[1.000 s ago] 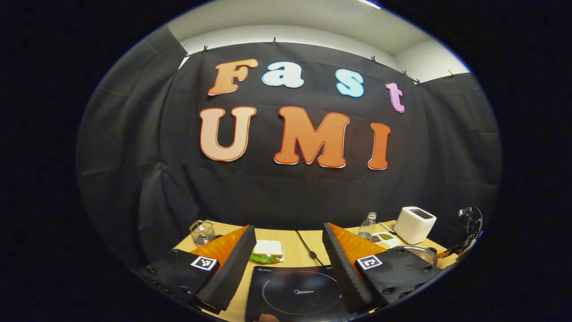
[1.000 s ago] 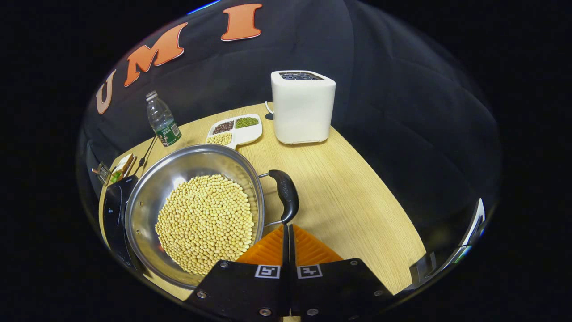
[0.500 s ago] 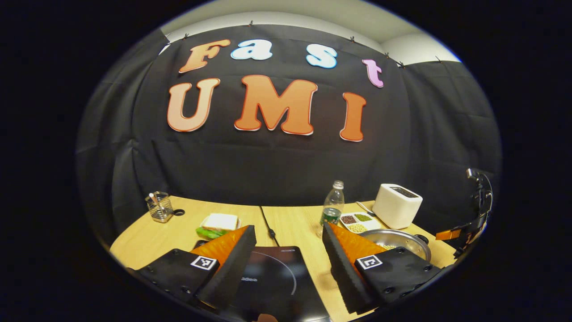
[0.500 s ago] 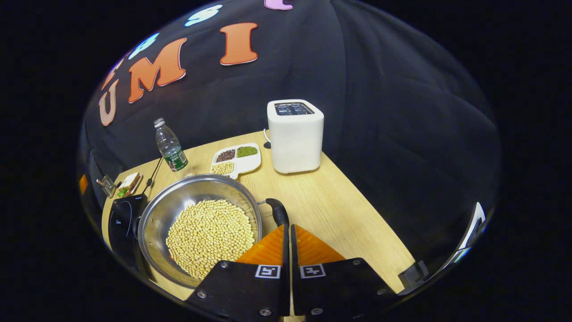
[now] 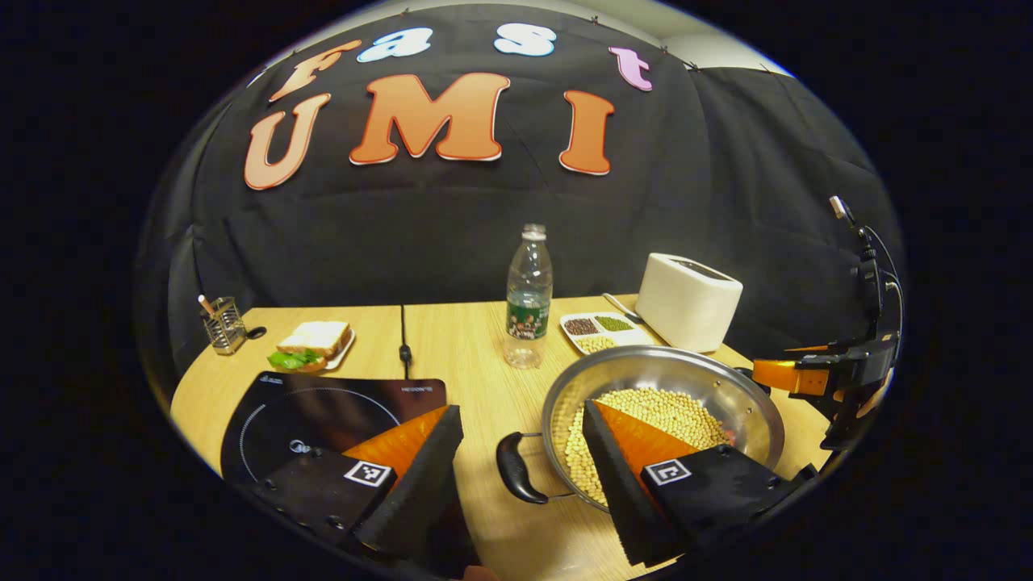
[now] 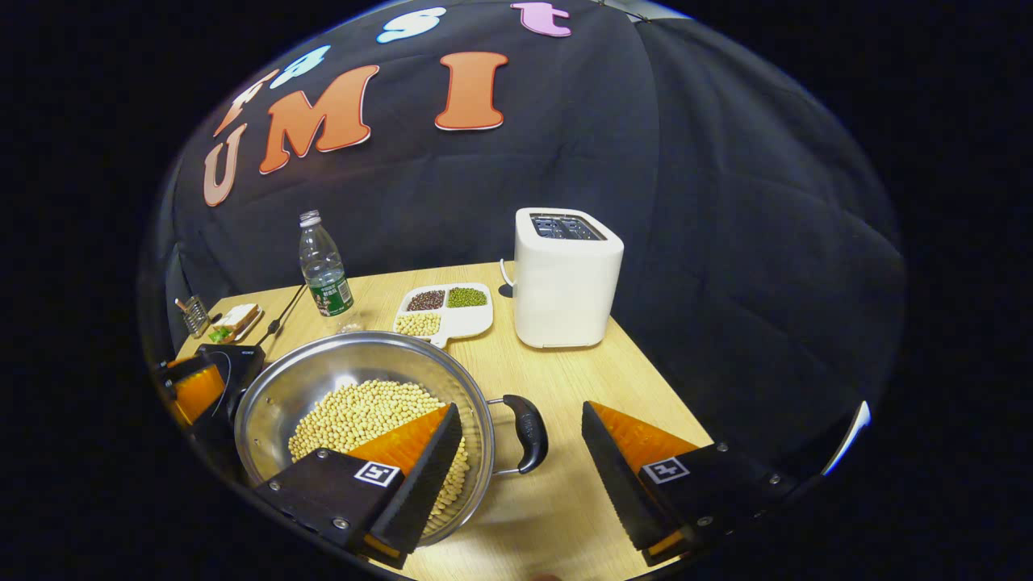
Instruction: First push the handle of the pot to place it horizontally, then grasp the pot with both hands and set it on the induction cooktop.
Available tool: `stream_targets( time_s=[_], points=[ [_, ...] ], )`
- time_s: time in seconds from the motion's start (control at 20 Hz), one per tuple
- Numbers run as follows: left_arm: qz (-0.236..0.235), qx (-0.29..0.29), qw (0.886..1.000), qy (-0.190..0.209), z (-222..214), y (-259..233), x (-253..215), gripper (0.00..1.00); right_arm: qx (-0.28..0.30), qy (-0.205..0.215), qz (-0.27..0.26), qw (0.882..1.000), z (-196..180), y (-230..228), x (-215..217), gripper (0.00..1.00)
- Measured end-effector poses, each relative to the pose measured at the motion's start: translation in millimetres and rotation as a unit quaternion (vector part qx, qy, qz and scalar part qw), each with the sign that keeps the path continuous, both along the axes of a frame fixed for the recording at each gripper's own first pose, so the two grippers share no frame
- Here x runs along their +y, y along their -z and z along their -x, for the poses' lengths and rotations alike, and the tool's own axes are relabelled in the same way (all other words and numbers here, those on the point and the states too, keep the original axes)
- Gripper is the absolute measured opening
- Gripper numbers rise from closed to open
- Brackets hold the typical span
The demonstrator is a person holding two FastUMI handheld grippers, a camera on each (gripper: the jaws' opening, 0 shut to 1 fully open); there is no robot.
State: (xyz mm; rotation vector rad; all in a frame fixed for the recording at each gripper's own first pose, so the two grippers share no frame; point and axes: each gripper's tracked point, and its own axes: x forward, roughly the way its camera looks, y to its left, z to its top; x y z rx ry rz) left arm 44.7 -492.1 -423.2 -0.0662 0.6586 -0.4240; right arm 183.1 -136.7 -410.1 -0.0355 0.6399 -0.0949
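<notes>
Wood tabletop (image 6: 581,379): steel pot (image 5: 750,407) full of beans, heavy, slick-walled; sits beside induction cooktop (image 5: 323,411). Take black side handles (image 6: 529,432) (image 5: 515,478). Left tongs (image 5: 520,472), right tongs (image 6: 516,464) both open, empty.

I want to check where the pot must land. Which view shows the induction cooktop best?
The left gripper view: the induction cooktop lies flat on the table, its ring marking visible, partly behind the left gripper. The right gripper view shows just a dark corner of it beyond the pot.
</notes>
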Motion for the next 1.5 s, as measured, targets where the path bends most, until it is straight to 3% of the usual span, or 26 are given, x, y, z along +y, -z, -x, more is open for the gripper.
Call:
stream_targets(
  time_s=[0.4, 0.7, 0.85, 0.95, 1.0, 1.1, 1.15, 1.3, 1.35, 1.5],
  points=[
    [-0.039, 0.056, 0.998, 0.011, -5, 50, -11, 0.98, 0.03, 0.014, -0.036, 0.999, -19, 38, -3, 0.94],
    [-0.036, 0.106, 0.994, 0.011, -5, 74, -13, 0.98, 0.055, 0.003, -0.048, 0.997, -24, 57, 9, 0.94],
    [-0.003, 0.162, 0.987, 0.016, 7, 84, -26, 0.97, 0.072, 0.01, -0.062, 0.995, -23, 66, 12, 0.94],
    [-0.022, 0.167, 0.986, 0.004, 3, 93, -17, 0.91, 0.081, 0.014, -0.064, 0.995, -22, 71, 11, 0.88],
    [-0.016, 0.158, 0.987, 0.007, -1, 91, -21, 0.85, 0.08, 0.015, -0.066, 0.994, -23, 71, 11, 0.77],
    [-0.018, 0.158, 0.987, 0.008, -2, 91, -18, 0.74, 0.086, 0.013, -0.071, 0.994, -18, 71, 12, 0.72],
    [-0.025, 0.164, 0.986, 0.005, -3, 90, -16, 0.76, 0.091, 0.017, -0.084, 0.992, -13, 68, 12, 0.69],
    [-0.024, 0.169, 0.985, 0.002, -3, 88, -13, 0.65, 0.099, 0.023, -0.116, 0.988, 0, 70, 20, 0.55],
    [-0.022, 0.167, 0.986, 0.002, -3, 84, -13, 0.7, 0.099, 0.025, -0.111, 0.988, 6, 67, 20, 0.54],
    [-0.011, 0.153, 0.988, 0.003, 0, 60, -7, 0.7, 0.084, 0.03, -0.111, 0.99, 20, 41, 18, 0.53]
  ],
)
